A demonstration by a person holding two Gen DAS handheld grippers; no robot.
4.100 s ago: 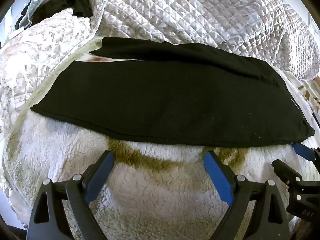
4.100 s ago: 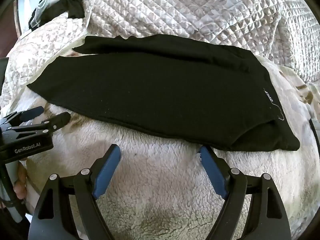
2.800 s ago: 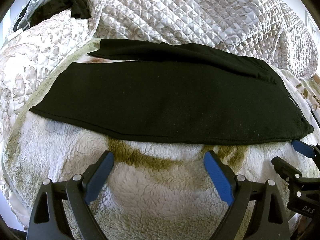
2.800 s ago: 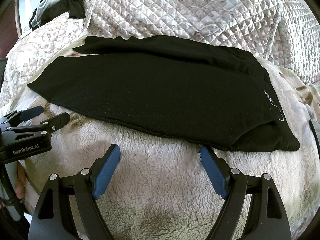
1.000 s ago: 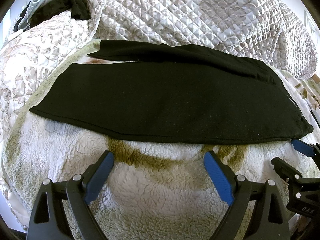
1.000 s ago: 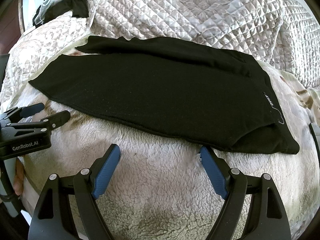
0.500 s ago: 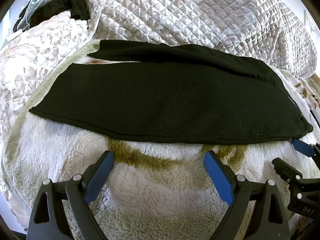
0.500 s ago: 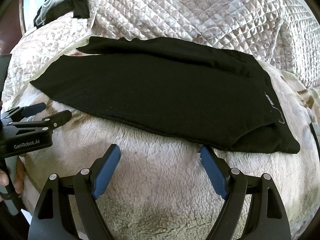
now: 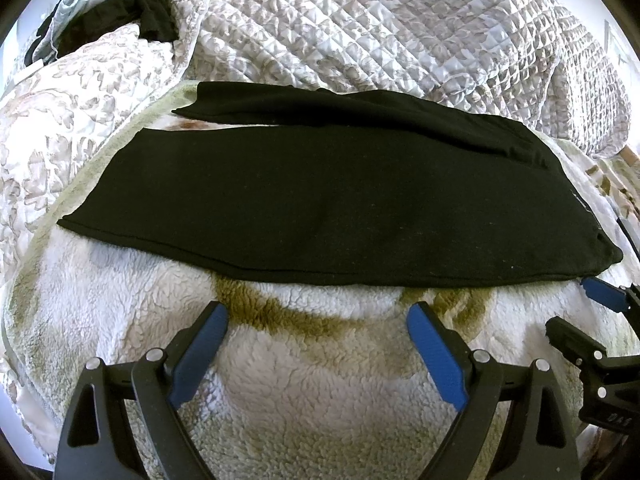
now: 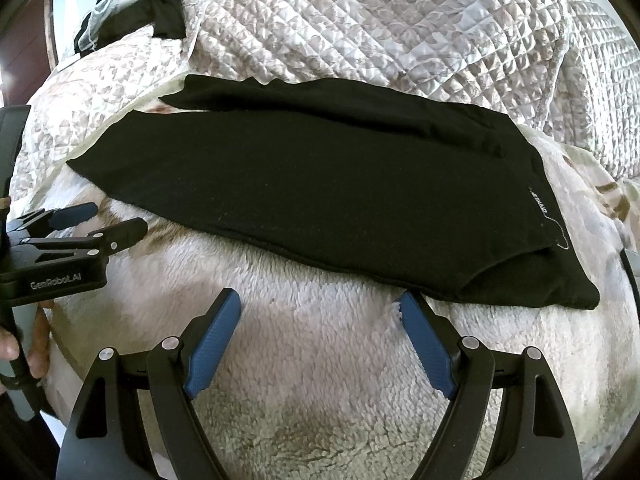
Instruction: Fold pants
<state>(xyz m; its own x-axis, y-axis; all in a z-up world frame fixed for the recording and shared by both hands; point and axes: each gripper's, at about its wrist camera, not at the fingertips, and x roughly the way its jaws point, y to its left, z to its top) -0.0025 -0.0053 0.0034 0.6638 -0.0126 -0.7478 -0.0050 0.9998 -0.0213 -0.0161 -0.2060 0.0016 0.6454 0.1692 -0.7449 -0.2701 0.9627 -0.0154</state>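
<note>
Black pants (image 9: pixel 328 200) lie flat on a white fleece blanket (image 9: pixel 320 400), folded lengthwise with one leg over the other, leg ends at the left, waistband at the right. They also show in the right wrist view (image 10: pixel 320 184), where a small white label (image 10: pixel 540 202) sits near the waist. My left gripper (image 9: pixel 318 316) is open and empty, just short of the pants' near edge. My right gripper (image 10: pixel 320 306) is open and empty, near the waist end. Each gripper shows in the other's view: the right (image 9: pixel 588 312), the left (image 10: pixel 108 220).
A quilted grey-and-white bedspread (image 9: pixel 380 32) is bunched up behind the pants and along the left side (image 9: pixel 48 112). Dark clothing (image 9: pixel 120 12) lies at the far left corner. The fleece has brown-green patches (image 9: pixel 288 316) near my left gripper.
Almost nothing has changed. The right wrist view has shifted slightly, so the pants sit a little lower and to the right. Both grippers stay open and hover in place.
</note>
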